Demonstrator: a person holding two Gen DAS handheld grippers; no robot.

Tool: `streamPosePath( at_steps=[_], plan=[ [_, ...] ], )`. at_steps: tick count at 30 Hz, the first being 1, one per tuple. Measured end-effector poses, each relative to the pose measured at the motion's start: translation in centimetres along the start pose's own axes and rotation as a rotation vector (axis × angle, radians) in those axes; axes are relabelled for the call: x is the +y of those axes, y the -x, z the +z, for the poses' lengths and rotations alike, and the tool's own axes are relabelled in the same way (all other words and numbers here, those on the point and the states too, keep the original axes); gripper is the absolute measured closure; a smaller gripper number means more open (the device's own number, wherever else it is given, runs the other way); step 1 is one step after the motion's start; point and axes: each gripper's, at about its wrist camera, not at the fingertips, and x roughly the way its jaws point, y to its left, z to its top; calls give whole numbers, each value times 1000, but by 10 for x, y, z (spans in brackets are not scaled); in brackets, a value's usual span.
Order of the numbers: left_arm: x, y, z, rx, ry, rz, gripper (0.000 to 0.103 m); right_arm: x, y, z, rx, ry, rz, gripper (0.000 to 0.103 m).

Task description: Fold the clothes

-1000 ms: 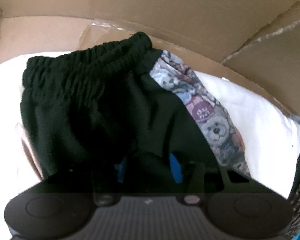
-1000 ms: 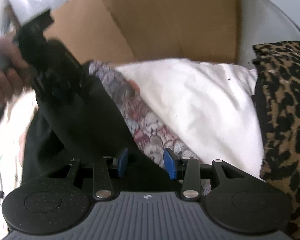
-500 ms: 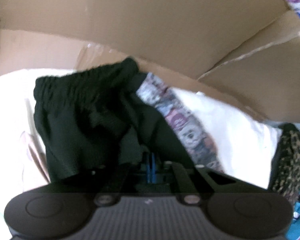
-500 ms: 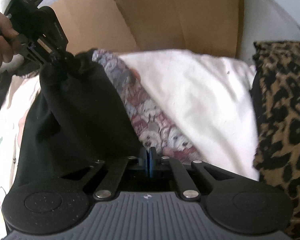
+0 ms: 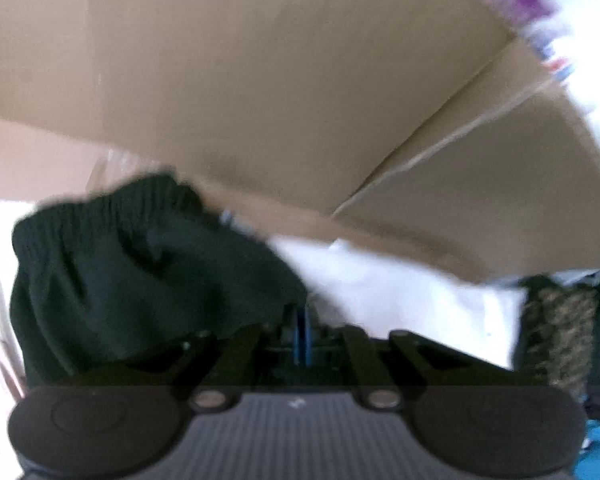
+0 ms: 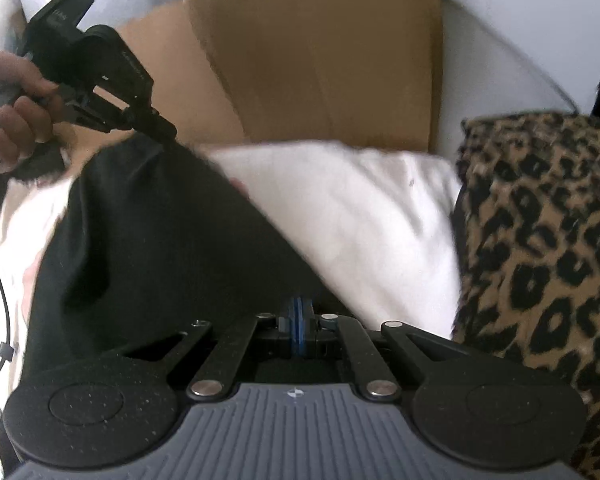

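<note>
- Right gripper (image 6: 298, 326), blue pads pressed together, pinches the black shorts (image 6: 160, 240) at their near hem.
- Left gripper (image 6: 156, 128) pinches the far hem, lifted over the white bedding (image 6: 360, 208).
- Uneven pulling could slip the cloth free, skewing the fold.

You saw a plain black gathered-waist fabric garment (image 5: 140, 280) against a white cloth sheet (image 6: 360, 220), a tan-and-black leopard-spotted fabric (image 6: 540, 240), and a plain brown flat cardboard panel (image 5: 260, 80). Your black two-finger grippers had blue fingertip pads (image 6: 298, 330).
</note>
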Motion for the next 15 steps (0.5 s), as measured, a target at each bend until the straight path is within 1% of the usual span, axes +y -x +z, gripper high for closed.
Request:
streamPosePath(
  at_steps=[2,4,6,7,8,9,10,11,12,15],
  plan=[
    [4,-7,-4,12,6,6,90,2,-4,-3,27,15,5,103],
    [7,-9,-8,20,11,6,89,2,-5,-3,30,19,1,101],
    [8,-3,-4,5,12,4,79,-2,-2,0,14,-3,-7,101],
    [8,1,-2,-5,13,5,77,-5,0,2,4,-21,-8,100],
    [8,4,0,-14,13,6,69,-9,1,5,-6,-37,-10,99],
    [8,8,3,-23,14,7,60,-12,2,7,-16,-51,-17,91],
    [8,11,5,-33,15,8,54,-14,2,10,-26,-60,-29,77],
    [8,13,7,-42,19,8,50,-15,2,12,-36,-63,-42,66],
    [8,14,10,-45,25,9,50,-15,2,13,-41,-60,-48,56],
    [11,7,16,-34,51,19,50,-15,-2,14,-41,-45,-49,54]
  ],
)
